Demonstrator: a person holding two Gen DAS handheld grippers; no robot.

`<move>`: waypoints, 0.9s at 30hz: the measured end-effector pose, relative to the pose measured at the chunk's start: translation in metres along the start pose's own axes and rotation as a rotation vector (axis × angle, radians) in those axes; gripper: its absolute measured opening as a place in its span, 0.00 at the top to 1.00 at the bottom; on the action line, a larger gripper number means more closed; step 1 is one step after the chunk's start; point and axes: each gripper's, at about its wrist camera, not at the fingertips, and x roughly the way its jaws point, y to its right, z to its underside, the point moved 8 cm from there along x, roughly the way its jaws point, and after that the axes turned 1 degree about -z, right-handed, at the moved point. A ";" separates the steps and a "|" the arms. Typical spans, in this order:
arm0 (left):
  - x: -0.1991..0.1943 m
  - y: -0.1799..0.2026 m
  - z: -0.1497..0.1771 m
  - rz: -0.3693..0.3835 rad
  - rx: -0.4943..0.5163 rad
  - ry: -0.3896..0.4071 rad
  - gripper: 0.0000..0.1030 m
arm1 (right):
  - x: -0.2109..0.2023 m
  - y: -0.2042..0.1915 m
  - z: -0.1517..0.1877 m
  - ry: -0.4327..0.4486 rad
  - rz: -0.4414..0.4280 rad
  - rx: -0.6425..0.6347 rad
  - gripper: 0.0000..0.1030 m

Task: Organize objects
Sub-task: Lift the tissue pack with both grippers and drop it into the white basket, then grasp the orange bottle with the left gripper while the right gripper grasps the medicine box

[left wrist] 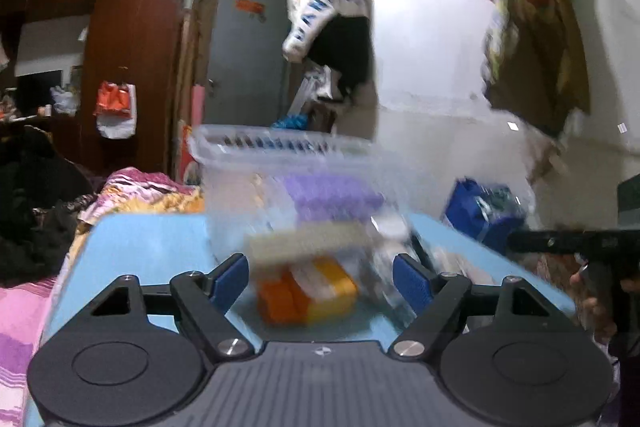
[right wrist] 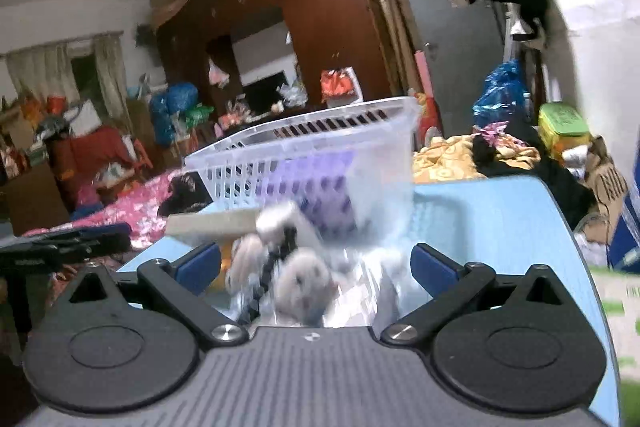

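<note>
2 wrist cams, low, close, sharing basket [left wrist: 280, 147] [right wrist: 320, 135]

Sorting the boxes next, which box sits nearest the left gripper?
The orange-and-yellow box, between the open left gripper's fingers; the purple box is inside the basket.

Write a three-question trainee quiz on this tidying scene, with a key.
1. True or false: the left claw is shut on the orange box.
2. What colour is the item inside the white basket: A green, B purple, C red?
3. Fill in: the basket stands on a light ____ table.

Key: 1 false, both the left claw and the right claw are open and hold nothing; 2 B, the purple item shows through the slots; 3 blue.
</note>
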 end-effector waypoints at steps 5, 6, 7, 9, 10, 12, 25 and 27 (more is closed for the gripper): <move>0.010 0.021 0.013 0.037 0.023 -0.013 0.20 | -0.009 0.006 0.024 -0.011 0.064 -0.037 0.00; 0.012 0.024 0.014 0.038 0.022 -0.013 0.20 | -0.009 0.006 0.028 -0.014 0.074 -0.053 0.00; 0.013 0.025 0.015 0.037 0.020 -0.014 0.20 | -0.010 0.006 0.031 -0.015 0.072 -0.057 0.00; 0.016 0.028 0.020 0.044 0.020 -0.022 0.20 | -0.007 0.008 0.030 -0.014 0.043 -0.041 0.00; 0.017 0.028 0.021 0.046 0.021 -0.026 0.20 | -0.007 0.007 0.028 -0.010 0.033 -0.035 0.00; 0.016 0.030 0.025 0.048 0.024 -0.027 0.20 | -0.006 0.008 0.026 -0.001 0.028 -0.036 0.00; 0.020 0.030 0.034 0.015 0.020 -0.037 0.20 | 0.016 -0.007 0.043 -0.030 0.034 -0.134 0.11; 0.025 0.025 0.033 -0.021 0.009 -0.040 0.20 | 0.020 -0.008 0.044 -0.032 0.042 -0.134 0.11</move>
